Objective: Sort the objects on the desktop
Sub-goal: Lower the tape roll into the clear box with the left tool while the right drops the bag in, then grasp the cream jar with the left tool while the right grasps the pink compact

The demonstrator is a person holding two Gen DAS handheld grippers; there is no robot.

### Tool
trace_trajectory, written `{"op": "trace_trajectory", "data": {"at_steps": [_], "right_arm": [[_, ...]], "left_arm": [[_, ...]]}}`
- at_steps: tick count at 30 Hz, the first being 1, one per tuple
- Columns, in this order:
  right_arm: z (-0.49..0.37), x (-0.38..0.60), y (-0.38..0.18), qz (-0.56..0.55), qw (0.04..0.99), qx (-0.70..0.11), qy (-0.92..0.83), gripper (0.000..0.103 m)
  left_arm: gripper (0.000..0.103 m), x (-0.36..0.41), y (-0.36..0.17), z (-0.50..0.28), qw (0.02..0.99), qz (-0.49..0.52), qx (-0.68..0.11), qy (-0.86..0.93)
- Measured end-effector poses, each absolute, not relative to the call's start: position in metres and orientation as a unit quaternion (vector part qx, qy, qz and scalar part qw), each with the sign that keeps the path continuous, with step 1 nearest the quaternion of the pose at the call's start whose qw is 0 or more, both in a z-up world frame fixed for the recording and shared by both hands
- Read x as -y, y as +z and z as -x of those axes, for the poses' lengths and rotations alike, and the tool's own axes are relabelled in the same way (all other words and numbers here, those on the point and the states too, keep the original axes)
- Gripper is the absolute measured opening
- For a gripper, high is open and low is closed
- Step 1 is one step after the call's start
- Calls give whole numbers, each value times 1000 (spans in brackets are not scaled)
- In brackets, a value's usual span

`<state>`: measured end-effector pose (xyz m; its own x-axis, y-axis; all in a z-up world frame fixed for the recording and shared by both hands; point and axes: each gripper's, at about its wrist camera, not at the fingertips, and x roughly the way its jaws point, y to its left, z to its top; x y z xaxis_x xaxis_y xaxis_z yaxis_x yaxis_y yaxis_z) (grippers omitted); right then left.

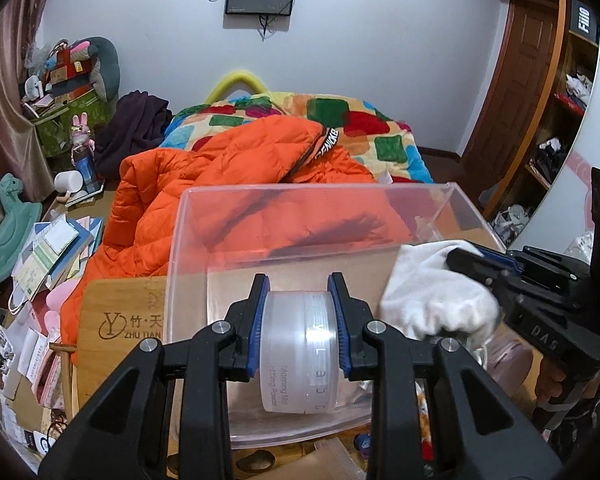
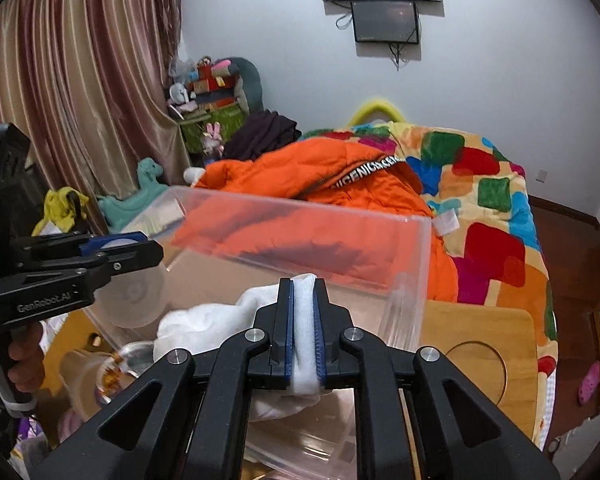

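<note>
My left gripper [image 1: 300, 304] is shut on a frosted round plastic jar [image 1: 300, 344] with printed letters, held over the open clear plastic bin [image 1: 300, 194]. My right gripper [image 2: 303, 312] is shut on a white cloth [image 2: 204, 320] and holds it over the same bin [image 2: 414, 248]. In the left wrist view the cloth [image 1: 428, 292] hangs at the bin's right side with the right gripper [image 1: 472, 264] behind it. In the right wrist view the left gripper [image 2: 144, 246] and its jar [image 2: 136, 300] are at the bin's left side.
The bin sits on a bamboo tray table [image 1: 112, 320] next to a bed with an orange puffer jacket [image 1: 220, 176] and a colourful blanket [image 2: 488, 200]. Small items lie under the bin [image 2: 112, 372]. Books and papers [image 1: 52, 256] clutter the left.
</note>
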<state>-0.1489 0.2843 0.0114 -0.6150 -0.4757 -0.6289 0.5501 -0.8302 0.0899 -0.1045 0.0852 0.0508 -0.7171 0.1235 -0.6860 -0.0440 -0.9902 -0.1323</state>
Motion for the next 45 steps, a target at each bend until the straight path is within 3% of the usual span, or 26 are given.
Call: {"op": "trace_trajectory", "data": {"at_steps": [2,7,11,13,16,21,29,34,45], "right_arm": [[146,-283,7,-335,281,-69,-897,15],[129,-278,13,-309,273,-95,-906,44],[116,-280,27,-282,270,-99,-915,50],[108,-284,33,-270,267,-96,-920,60],[96,-289,41,-253,261,-95,-927,72],[69,-297,52,-225,250,-107,-936,82],[35,-315,49,-214,243,-98,-941,89],[24,-328,33,-225,230,-76,-944,95],[27,-332,-15,-275,193,-55,-940,95]], "left_arm": [[29,-87,50,104,45,375,49,925],[29,-89,56,100,44,367,42,928],[29,-91,64,92,41,357,36,932],[30,-90,68,88,42,353,37,934],[42,-88,75,77,42,344,41,937],[62,-88,85,51,28,321,25,946],[84,-94,78,2,9,302,-12,953],[84,-92,53,-10,7,327,3,945],[89,-100,9,-14,12,383,52,922]]}}
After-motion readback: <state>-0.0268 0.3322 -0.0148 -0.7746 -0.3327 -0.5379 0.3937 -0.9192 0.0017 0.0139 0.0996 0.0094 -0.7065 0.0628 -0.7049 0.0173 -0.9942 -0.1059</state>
